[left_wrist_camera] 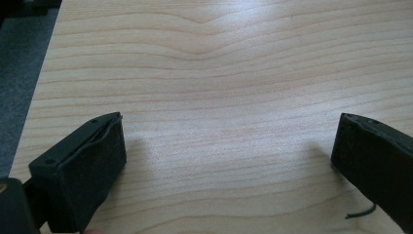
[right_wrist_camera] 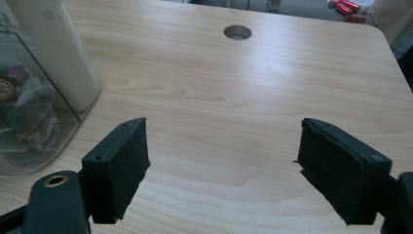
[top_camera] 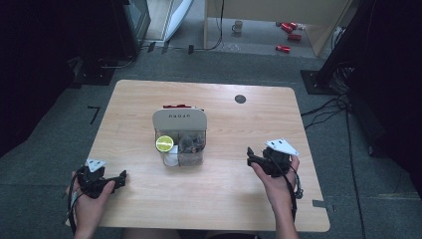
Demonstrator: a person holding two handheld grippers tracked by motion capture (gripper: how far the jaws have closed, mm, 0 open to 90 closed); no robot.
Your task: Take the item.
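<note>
Clear organiser box [top_camera: 179, 142] sits mid-frame in the high view, centre of the table [top_camera: 224, 199], its long axis running top-to-bottom w/ the white lid toward the top and a yellow-green disc [top_camera: 163, 143] in the lower left compartment; right tongs [top_camera: 255, 158] lie just right of it at about the same height, jaws spread wide and holding nothing. Left tongs [top_camera: 118, 180] are lower left, also agape and empty, a bit farther off; I'd judge the right hand nearer, needing only a short leftward reach; in the right gripper view the box [right_wrist_camera: 34, 107] is at the left edge.

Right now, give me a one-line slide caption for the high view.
Both grippers, left and right, rest open on the wooden table either side of a clear lidded organiser box.
</note>
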